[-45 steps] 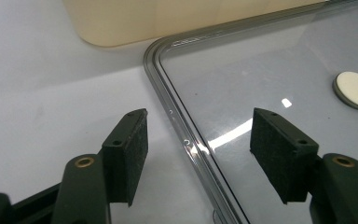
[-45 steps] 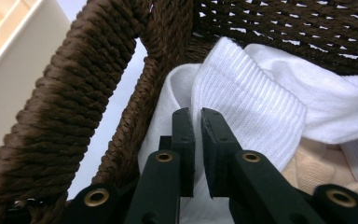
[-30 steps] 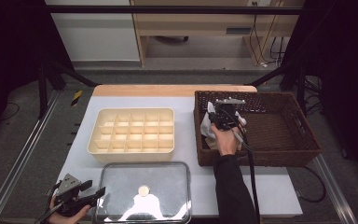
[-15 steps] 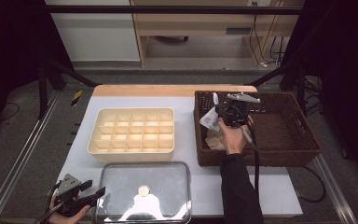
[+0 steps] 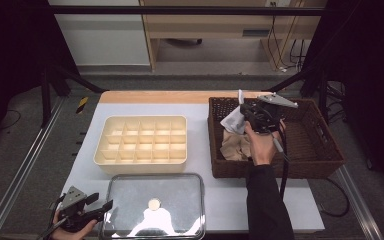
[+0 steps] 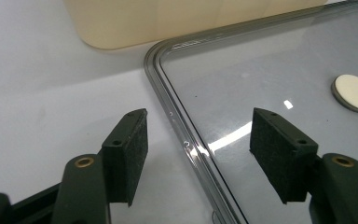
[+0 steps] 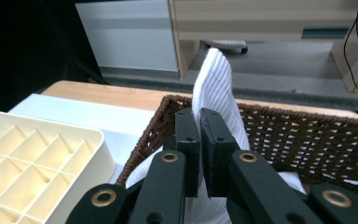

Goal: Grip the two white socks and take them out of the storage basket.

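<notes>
White ribbed cloth (image 5: 234,120), seen from the high view, hangs pinched in the right gripper (image 5: 254,114) just above the near-left part of the wicker basket (image 5: 330,150), with a tan cloth (image 5: 235,146) lying in the basket below it; it looks light, soft and limp, so it should drape and swing rather than hold a shape, and a pinch on a fold near its top seems the sound place to hold it. Left of the basket, well apart, sits the cream divided tray (image 5: 141,140), with bare white table (image 5: 200,115) between them for carrying across. Left and nearer than the basket lies the clear lid (image 5: 153,205), and the left gripper (image 5: 96,209) rests at its outer edge. In the left gripper view the jaws stand wide apart, holding nothing, straddling the lid's rim (image 6: 177,126) above the table. In the right gripper view the jaws are closed tight on the cloth (image 7: 214,84), whose free end stands up past the pads; the basket's woven rim (image 7: 158,116) is close beneath, and the loose tail could snag on it, so lifting clear before moving toward the tray (image 7: 32,154) seems wise.
</notes>
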Tool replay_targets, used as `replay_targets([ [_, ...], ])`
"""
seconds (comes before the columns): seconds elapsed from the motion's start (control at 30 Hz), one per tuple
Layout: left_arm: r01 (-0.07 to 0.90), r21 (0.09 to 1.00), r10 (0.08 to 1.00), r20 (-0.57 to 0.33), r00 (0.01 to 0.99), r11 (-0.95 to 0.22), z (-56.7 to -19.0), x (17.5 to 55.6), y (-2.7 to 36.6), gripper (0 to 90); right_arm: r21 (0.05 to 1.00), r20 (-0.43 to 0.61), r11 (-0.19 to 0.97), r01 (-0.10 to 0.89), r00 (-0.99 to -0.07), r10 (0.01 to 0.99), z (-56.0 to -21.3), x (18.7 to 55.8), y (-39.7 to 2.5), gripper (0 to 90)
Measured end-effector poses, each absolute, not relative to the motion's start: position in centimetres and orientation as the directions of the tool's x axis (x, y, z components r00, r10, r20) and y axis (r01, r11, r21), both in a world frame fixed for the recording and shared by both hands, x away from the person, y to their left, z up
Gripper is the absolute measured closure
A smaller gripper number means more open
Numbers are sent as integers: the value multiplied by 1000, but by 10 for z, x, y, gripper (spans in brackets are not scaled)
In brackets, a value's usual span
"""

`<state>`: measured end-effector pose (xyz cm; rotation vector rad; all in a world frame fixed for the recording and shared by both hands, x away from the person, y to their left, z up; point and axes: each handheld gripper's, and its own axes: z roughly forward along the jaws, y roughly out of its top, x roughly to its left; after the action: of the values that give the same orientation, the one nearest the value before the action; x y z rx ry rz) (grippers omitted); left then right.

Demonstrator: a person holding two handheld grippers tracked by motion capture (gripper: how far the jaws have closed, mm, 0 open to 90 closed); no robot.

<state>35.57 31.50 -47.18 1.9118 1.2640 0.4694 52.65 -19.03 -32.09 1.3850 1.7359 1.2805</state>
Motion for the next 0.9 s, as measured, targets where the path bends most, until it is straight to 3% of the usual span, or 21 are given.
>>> replay_targets([
  [0.9,600,776,896,-107,431,-196,-471,355,315,365,950,86,59,306,-439,894,-279,479,-183,868],
])
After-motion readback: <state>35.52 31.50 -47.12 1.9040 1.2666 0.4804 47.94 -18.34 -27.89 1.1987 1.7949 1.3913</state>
